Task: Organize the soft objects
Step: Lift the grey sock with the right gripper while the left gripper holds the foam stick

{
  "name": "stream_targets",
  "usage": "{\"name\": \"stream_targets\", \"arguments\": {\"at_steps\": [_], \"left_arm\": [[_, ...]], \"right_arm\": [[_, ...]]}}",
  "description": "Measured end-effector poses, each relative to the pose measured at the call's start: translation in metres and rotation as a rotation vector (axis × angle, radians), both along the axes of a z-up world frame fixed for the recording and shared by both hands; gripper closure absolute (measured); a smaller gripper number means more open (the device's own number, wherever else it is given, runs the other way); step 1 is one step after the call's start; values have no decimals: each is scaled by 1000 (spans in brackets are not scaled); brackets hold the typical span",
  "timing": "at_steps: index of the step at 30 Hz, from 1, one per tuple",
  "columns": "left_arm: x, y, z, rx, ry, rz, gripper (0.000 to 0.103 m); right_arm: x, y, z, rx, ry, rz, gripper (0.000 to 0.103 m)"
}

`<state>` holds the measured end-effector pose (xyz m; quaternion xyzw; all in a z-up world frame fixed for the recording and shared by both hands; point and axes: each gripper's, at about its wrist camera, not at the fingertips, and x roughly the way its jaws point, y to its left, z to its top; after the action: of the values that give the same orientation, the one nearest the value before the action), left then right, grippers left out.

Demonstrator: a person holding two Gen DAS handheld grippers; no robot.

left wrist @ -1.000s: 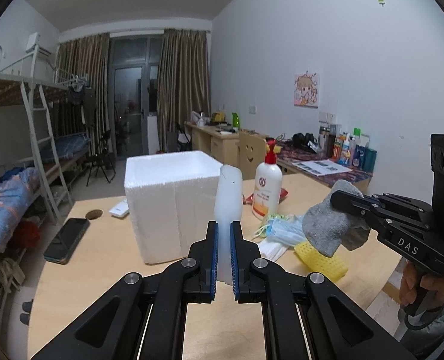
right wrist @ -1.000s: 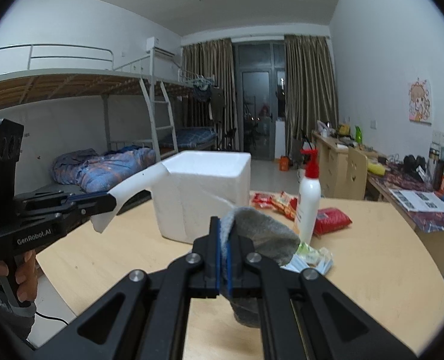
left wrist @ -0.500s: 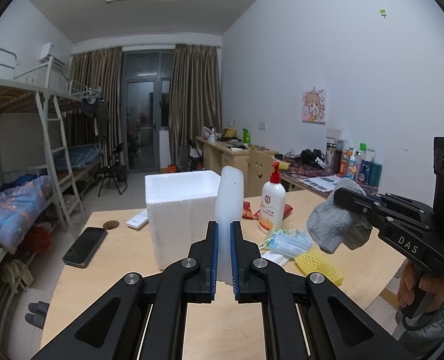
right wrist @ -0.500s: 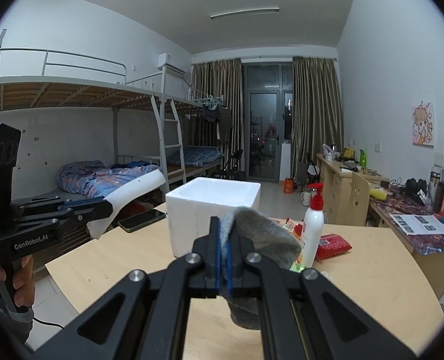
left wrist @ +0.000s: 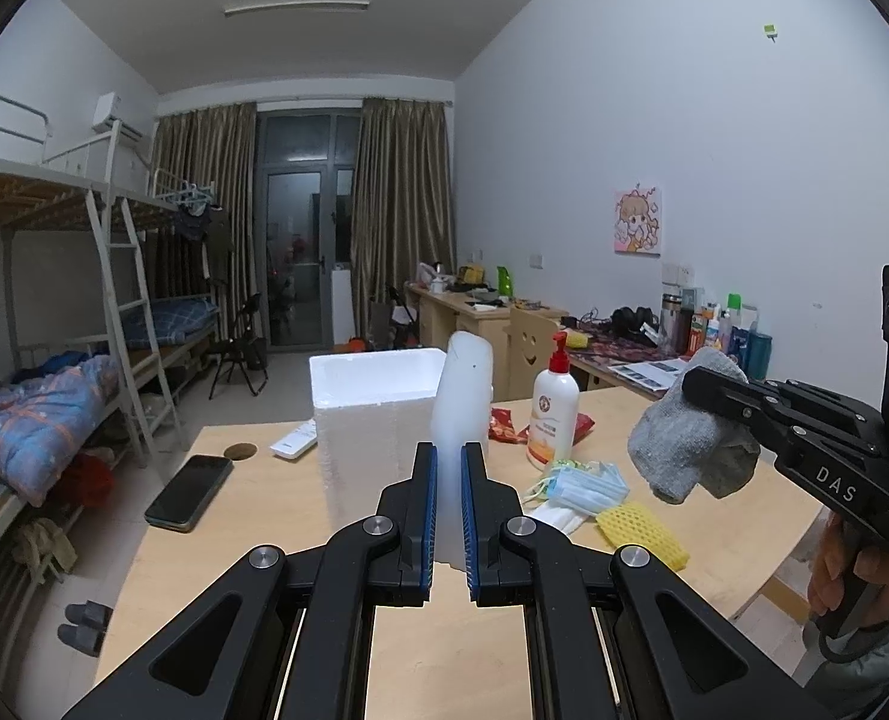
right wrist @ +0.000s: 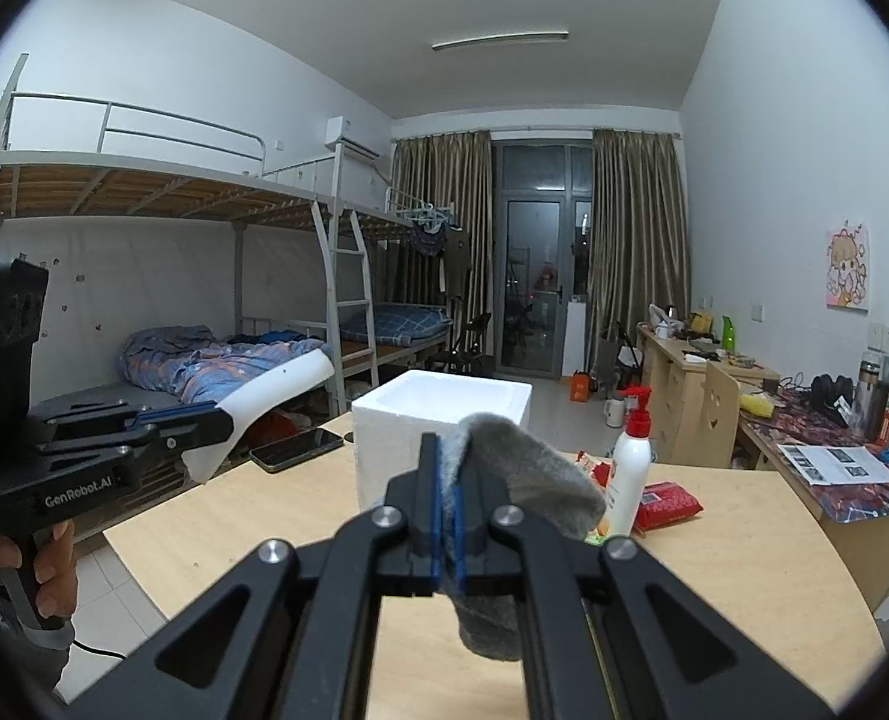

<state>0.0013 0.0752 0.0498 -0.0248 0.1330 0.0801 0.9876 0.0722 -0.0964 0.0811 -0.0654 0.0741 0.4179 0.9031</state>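
The wooden bench (left wrist: 276, 516) spreads out beneath both tools, and the white foam box (left wrist: 378, 414) stands open-topped on it, just beyond the left hand-held gripper (left wrist: 449, 516) and a touch to its left. That left hand-held gripper is clamped on a white foam sheet (left wrist: 462, 396), which stands up between its blue pads and curls over at the top in front of the box. Off to its right, held up above the bench, the right hand-held gripper (left wrist: 693, 381) has its jaws pinched tight on a grey sock (left wrist: 678, 450); the sock droops below the fingertips, clear of the bench. From the right wrist view, the same grey sock (right wrist: 528, 480) bulges out to the right of the closed pads, with the foam box (right wrist: 438, 420) straight ahead behind it. A white pump bottle with a red top (left wrist: 552, 414) stands beyond and right of the left hand-held gripper. Nearer, just right of it, lie blue face masks (left wrist: 582, 480) and a yellow foam net (left wrist: 642, 531). A dark phone (left wrist: 189, 492) rests to its left.
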Motion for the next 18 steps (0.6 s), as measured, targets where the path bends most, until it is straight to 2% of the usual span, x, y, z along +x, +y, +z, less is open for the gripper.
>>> {"name": "stream_targets", "arguments": {"at_steps": [18], "left_arm": [[-6, 12, 0, -5, -2, 45, 95]], "right_arm": [[1, 22, 1, -12, 4, 62, 98]]}}
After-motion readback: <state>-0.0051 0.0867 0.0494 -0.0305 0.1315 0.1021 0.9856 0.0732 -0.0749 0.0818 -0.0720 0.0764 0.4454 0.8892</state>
